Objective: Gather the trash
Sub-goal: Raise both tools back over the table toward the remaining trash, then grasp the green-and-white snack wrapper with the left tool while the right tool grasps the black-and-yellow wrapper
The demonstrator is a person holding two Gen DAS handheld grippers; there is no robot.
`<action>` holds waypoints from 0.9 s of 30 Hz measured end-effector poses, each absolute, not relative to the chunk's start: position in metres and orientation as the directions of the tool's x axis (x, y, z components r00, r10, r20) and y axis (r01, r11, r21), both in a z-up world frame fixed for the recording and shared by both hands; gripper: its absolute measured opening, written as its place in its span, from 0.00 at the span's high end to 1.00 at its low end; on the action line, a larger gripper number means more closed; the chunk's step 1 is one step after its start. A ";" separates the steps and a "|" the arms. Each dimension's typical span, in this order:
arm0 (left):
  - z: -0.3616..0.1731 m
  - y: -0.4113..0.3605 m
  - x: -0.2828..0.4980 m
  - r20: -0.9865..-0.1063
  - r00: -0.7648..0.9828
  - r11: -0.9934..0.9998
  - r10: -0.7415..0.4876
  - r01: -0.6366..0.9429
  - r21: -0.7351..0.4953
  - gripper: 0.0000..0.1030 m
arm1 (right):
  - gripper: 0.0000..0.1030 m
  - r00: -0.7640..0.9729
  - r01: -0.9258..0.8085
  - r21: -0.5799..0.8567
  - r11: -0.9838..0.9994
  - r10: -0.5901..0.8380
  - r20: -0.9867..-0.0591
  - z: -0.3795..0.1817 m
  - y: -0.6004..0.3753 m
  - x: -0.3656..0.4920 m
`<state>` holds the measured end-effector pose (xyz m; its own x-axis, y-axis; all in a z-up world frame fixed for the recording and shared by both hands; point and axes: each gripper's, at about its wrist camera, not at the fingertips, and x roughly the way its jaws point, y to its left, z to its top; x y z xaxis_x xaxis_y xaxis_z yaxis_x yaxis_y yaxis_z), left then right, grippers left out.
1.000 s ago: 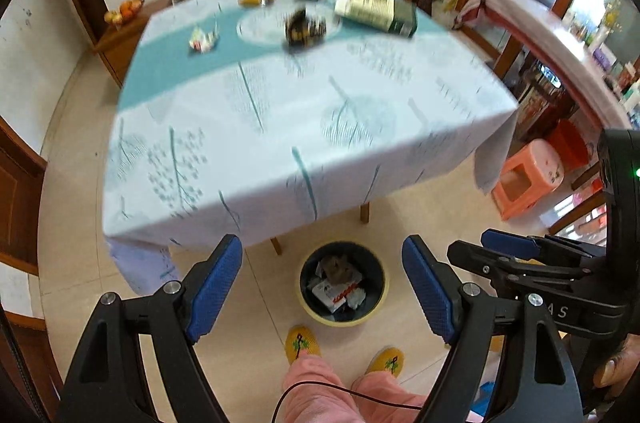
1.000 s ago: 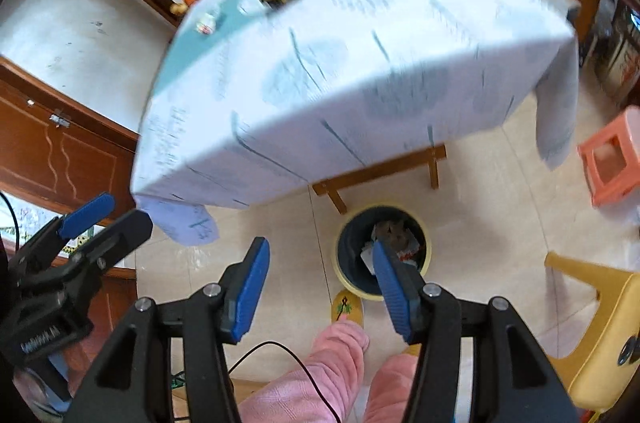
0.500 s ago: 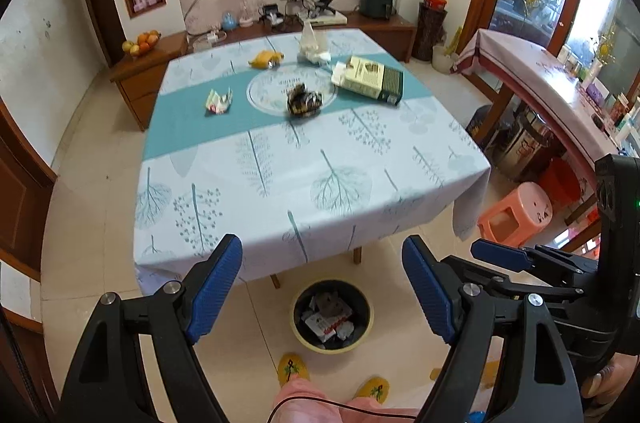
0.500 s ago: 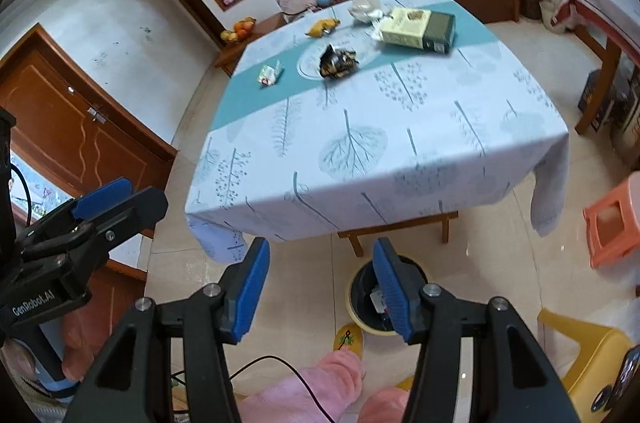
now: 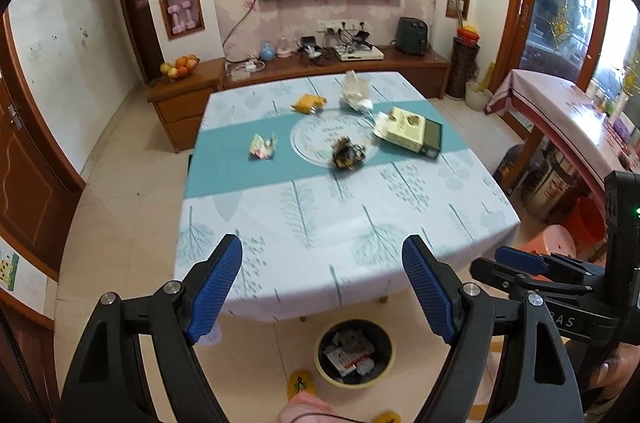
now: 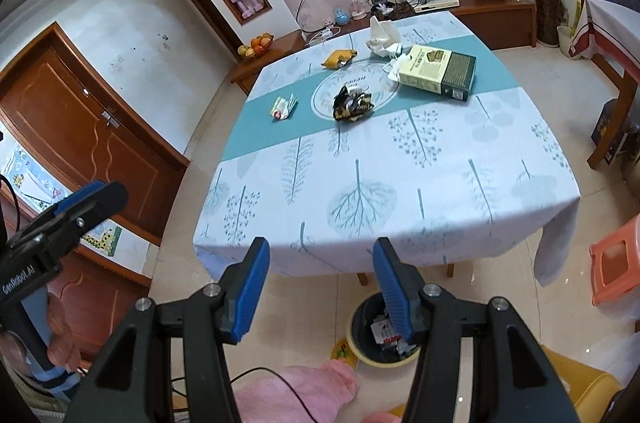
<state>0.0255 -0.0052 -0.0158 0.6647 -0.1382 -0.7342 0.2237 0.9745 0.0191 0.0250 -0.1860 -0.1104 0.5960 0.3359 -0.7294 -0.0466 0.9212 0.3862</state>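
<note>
A living room with a wall-mounted television holds a table (image 5: pixel 400 223) under a white and teal tree-print cloth. On it lie a crumpled dark and gold wrapper (image 5: pixel 347 153), a small white and pink wrapper (image 5: pixel 262 145), a yellow packet (image 5: pixel 308 103), crumpled white tissue (image 5: pixel 356 91) and a cream and green carton (image 5: pixel 412 132). My left hand-held gripper (image 5: pixel 322 293) and right hand-held gripper (image 6: pixel 320 287) hang spread and empty over the near edge. Below stands a dark round bin with a yellow rim (image 5: pixel 390 363), trash inside.
</note>
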 end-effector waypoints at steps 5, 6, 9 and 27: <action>-0.020 0.009 0.080 -0.730 0.671 0.973 -0.132 0.227 0.032 0.21 | 0.48 0.607 -0.012 0.375 0.927 0.305 -0.734 -0.112 -0.184 0.061; -0.022 0.012 0.091 -0.732 0.668 0.973 -0.135 0.229 0.029 0.21 | 0.48 0.608 -0.003 0.370 0.929 0.295 -0.737 -0.112 -0.183 0.069; -0.033 0.024 0.141 -0.746 0.646 0.969 -0.163 0.246 0.002 0.21 | 0.42 0.607 0.044 0.353 0.935 0.256 -0.752 -0.115 -0.178 0.101; -0.180 0.053 0.412 -0.911 0.335 0.950 -0.241 0.274 -0.151 0.01 | 0.22 0.493 0.392 0.421 0.818 0.199 -0.847 -0.213 -0.152 0.305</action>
<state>0.4118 0.0535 -0.1802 0.3353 -0.2415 -0.9106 0.2744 0.9497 -0.1508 0.3047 -0.1517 -0.2126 0.4935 0.1991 -0.8467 0.3924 0.8178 0.4210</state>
